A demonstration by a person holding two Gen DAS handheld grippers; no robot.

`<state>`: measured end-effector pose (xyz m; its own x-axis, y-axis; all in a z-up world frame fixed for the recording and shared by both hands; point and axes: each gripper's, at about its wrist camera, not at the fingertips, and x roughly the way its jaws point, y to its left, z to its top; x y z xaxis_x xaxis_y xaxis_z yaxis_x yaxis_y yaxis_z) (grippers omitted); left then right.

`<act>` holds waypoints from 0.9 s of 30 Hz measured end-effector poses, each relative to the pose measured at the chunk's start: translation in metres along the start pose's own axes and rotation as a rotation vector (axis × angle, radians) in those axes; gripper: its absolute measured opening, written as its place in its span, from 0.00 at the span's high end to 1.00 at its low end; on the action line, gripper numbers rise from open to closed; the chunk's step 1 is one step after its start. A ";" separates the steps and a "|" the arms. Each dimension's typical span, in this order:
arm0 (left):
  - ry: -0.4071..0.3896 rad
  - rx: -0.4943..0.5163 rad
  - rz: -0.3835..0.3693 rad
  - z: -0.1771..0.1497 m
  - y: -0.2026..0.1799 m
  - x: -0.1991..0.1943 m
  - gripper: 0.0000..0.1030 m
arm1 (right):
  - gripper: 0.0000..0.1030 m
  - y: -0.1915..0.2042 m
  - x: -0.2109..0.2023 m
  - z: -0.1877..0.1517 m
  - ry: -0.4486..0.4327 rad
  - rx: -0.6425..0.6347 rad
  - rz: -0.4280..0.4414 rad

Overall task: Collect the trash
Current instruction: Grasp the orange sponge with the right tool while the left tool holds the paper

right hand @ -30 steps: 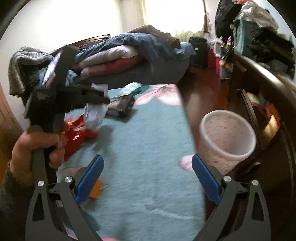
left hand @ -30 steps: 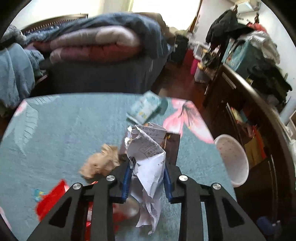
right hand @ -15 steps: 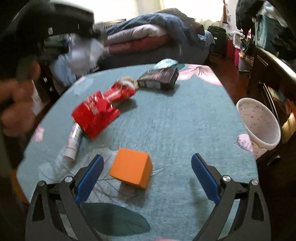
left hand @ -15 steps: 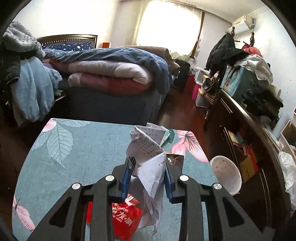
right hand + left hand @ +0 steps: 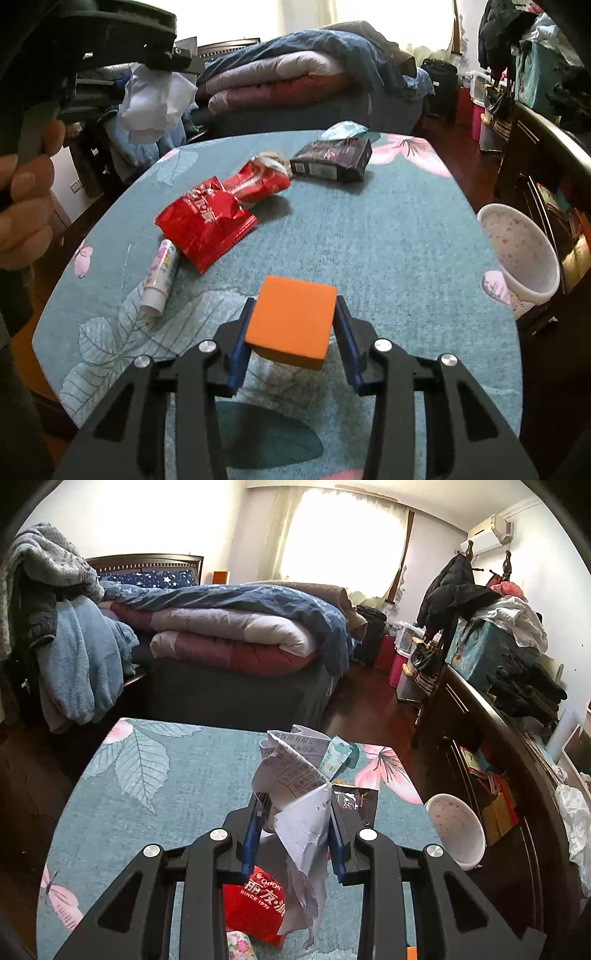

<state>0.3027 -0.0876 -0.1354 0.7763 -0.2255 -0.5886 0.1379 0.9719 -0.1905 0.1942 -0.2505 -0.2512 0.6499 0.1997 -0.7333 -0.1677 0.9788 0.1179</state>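
Above the teal, leaf-printed bench (image 5: 388, 236), the left gripper (image 5: 293, 825) is hanging with its jaws pinching a crumpled paper receipt (image 5: 295, 786), the loose tail of the sheet dangling below the blue pads. Lower down, the right gripper (image 5: 291, 330) is closing its jaws against both sides of an orange foam cube (image 5: 293, 325), which looks lifted just clear of the cloth, though contact underneath cannot be confirmed. The white speckled trash bin (image 5: 524, 254) is standing on the floor just beyond the bench's right edge, so it is lying to the right of both grippers, and the right one is sitting nearer to it. A sideways carry to the right over the rim is probably what each load is needing next. On the bench, a red snack bag (image 5: 205, 221), a small printed tube (image 5: 160, 273), a dark box (image 5: 332, 160) and a pale green packet (image 5: 343, 129) are waiting uncollected.
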 end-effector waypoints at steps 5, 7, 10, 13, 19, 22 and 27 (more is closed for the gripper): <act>-0.027 0.010 0.006 0.002 -0.004 -0.016 0.68 | 0.59 0.000 -0.016 0.001 -0.024 -0.002 0.001; -0.035 0.015 0.009 0.003 -0.007 -0.021 0.68 | 0.59 0.000 -0.024 0.002 -0.038 -0.002 0.002; -0.046 0.022 0.006 0.004 -0.010 -0.029 0.68 | 0.59 0.002 -0.033 0.003 -0.058 -0.004 -0.002; -0.053 0.028 0.002 0.006 -0.015 -0.034 0.68 | 0.59 0.000 -0.043 0.004 -0.078 -0.004 -0.006; -0.066 0.052 -0.010 0.008 -0.031 -0.041 0.67 | 0.59 -0.009 -0.059 0.005 -0.110 0.011 -0.017; -0.067 0.068 -0.019 0.008 -0.041 -0.041 0.67 | 0.59 -0.018 -0.063 0.005 -0.123 0.025 -0.024; -0.069 0.094 -0.035 0.008 -0.060 -0.040 0.67 | 0.59 -0.033 -0.070 0.004 -0.139 0.044 -0.041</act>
<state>0.2682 -0.1362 -0.0940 0.8100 -0.2573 -0.5269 0.2202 0.9663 -0.1333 0.1567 -0.2962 -0.2010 0.7524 0.1606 -0.6389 -0.1077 0.9868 0.1213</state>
